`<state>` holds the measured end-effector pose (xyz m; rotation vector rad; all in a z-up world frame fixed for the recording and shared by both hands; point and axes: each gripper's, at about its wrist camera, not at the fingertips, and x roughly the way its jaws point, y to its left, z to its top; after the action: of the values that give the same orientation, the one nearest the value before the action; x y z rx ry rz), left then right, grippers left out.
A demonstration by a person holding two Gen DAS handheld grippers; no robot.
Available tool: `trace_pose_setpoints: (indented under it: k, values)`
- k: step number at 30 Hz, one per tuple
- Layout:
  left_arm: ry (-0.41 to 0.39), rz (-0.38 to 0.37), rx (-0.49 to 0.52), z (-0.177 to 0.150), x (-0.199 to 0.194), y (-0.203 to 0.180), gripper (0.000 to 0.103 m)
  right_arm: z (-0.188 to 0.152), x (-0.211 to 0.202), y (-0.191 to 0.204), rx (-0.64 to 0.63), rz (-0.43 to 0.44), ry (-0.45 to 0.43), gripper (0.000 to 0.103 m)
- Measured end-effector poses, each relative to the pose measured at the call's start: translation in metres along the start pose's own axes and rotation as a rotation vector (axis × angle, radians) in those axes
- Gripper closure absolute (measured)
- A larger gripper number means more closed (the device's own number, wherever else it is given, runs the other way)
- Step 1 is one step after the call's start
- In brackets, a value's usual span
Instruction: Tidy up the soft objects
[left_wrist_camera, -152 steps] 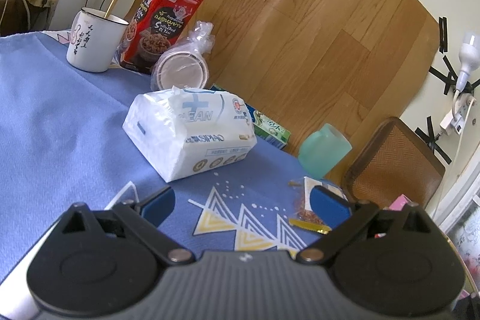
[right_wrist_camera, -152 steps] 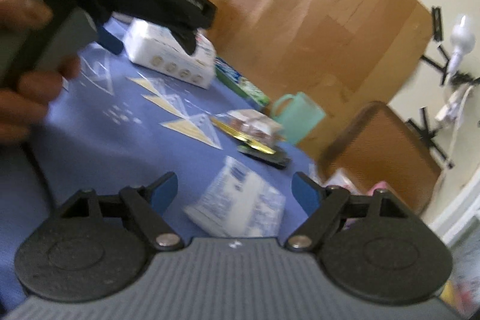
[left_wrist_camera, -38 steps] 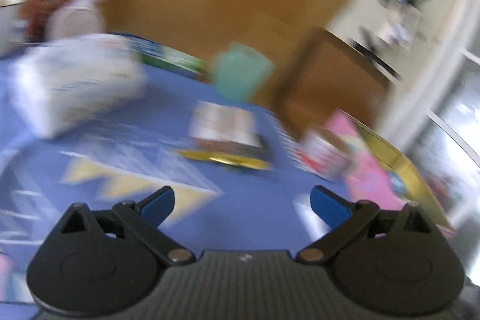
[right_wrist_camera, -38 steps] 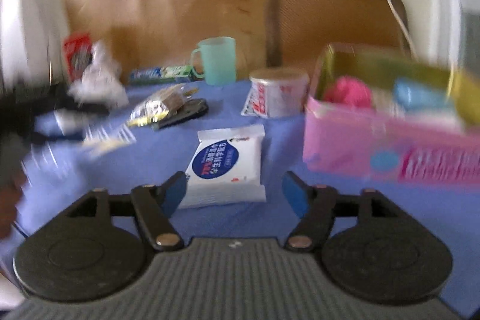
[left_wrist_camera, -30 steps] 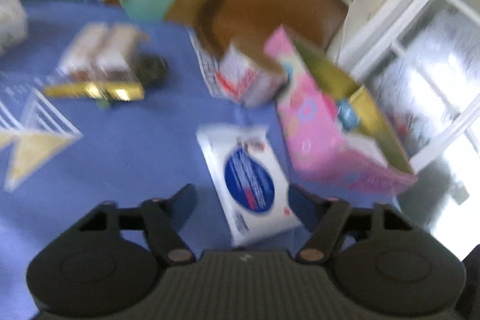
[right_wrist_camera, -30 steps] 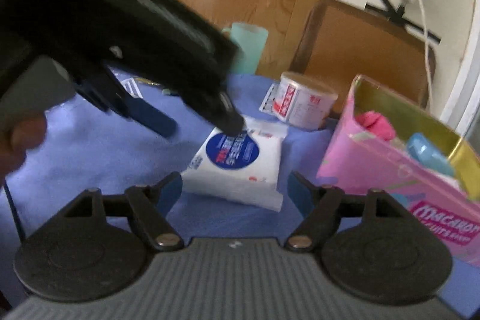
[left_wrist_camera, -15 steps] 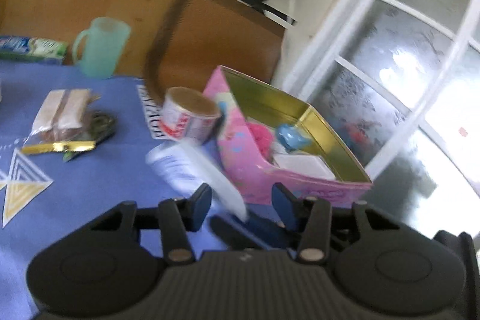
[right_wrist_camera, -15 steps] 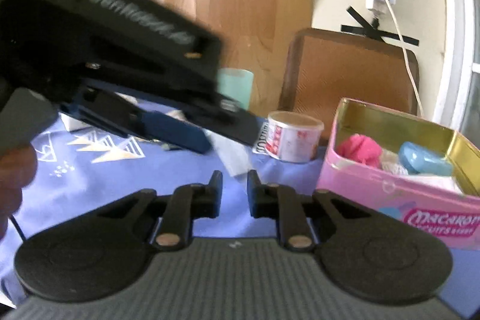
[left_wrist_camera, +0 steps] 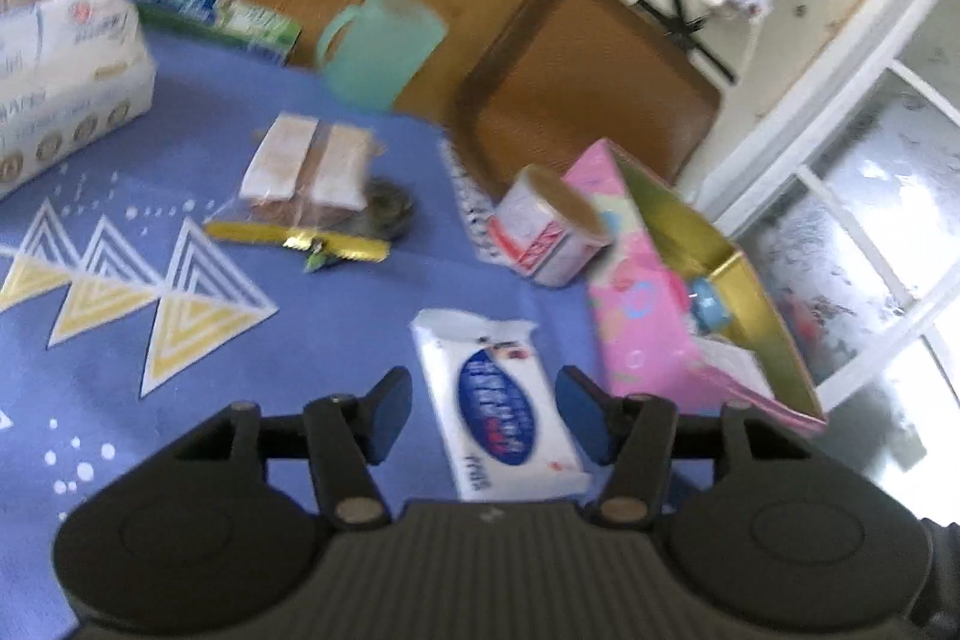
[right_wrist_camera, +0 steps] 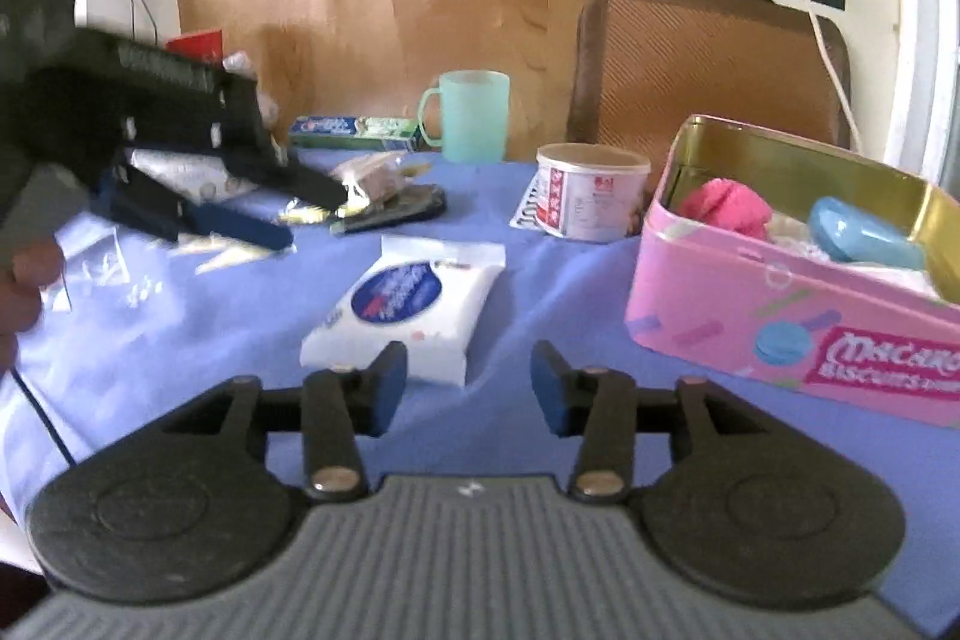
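Left gripper (left_wrist_camera: 483,409): mine, jaws parted and just reopened, pads pressing on nothing. The wipes pack (left_wrist_camera: 498,403) lies flat on the blue tablecloth (left_wrist_camera: 120,388) directly under the gap between them, untouched.

Right gripper (right_wrist_camera: 469,379): mine, jaws likewise apart and just reopened, nothing between them. Wipes pack (right_wrist_camera: 405,313) lies ahead of it and a little to the left, near its left finger but clear of it.

Wipes pack, position: just beside the pink biscuit tin (left_wrist_camera: 645,316), on the tin's left as the left wrist camera shows it, a strip of cloth between them. Long axis: runs away from the left gripper, tilted slightly, so the jaws straddle its short width.

Pink biscuit tin (right_wrist_camera: 780,304): open, already holding a pink soft item (right_wrist_camera: 726,208) and a blue one (right_wrist_camera: 864,232).

Other stock, relative to the tin: white paper tub (right_wrist_camera: 591,199) just beyond its far corner; green mug (right_wrist_camera: 468,115) further back; snack packet (left_wrist_camera: 309,178) well off to the left.

Judgement: the left gripper is the nearer and better aligned tool; I would lower and close it across the pack's width, then carry the pack right into the tin. The right gripper would have to shift left first.
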<state>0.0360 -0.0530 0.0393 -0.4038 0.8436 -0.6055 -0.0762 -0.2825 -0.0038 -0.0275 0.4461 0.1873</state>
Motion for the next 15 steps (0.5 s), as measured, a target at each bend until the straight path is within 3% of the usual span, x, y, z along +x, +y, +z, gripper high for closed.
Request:
trace_pose_setpoints:
  k: [2, 5, 7, 8, 10, 12, 14, 15]
  values:
    - [0.047, -0.024, -0.012, -0.001, 0.013, 0.001, 0.044, 0.005, 0.006, 0.005, -0.022, 0.011, 0.000, 0.037]
    - [0.113, -0.060, -0.007, -0.008, 0.034, -0.002, 0.028, 0.006, 0.020, 0.016, -0.097, 0.057, 0.028, 0.018]
    - [0.088, -0.074, 0.009, -0.013, 0.038, -0.004, 0.026, 0.001, 0.044, 0.024, -0.153, 0.113, 0.133, 0.014]
    - [0.083, -0.078, 0.014, -0.014, 0.039, -0.006, 0.027, 0.002, 0.049, 0.022, -0.117, 0.133, 0.130, 0.015]
    - [0.090, -0.070, 0.028, -0.015, 0.039, -0.011, 0.036, 0.007, 0.051, 0.024, -0.117, 0.126, 0.127, 0.032]
    - [0.080, -0.046, 0.055, -0.017, 0.037, -0.016, 0.036, 0.007, 0.048, 0.028, -0.124, 0.084, 0.099, 0.052]
    - [0.097, -0.131, 0.043, -0.015, 0.034, -0.021, 0.052, 0.004, 0.043, 0.033, -0.150, 0.014, 0.065, 0.082]
    - [0.112, -0.168, 0.043, -0.014, 0.031, -0.026, 0.054, 0.003, 0.040, 0.034, -0.153, 0.017, 0.056, 0.084]
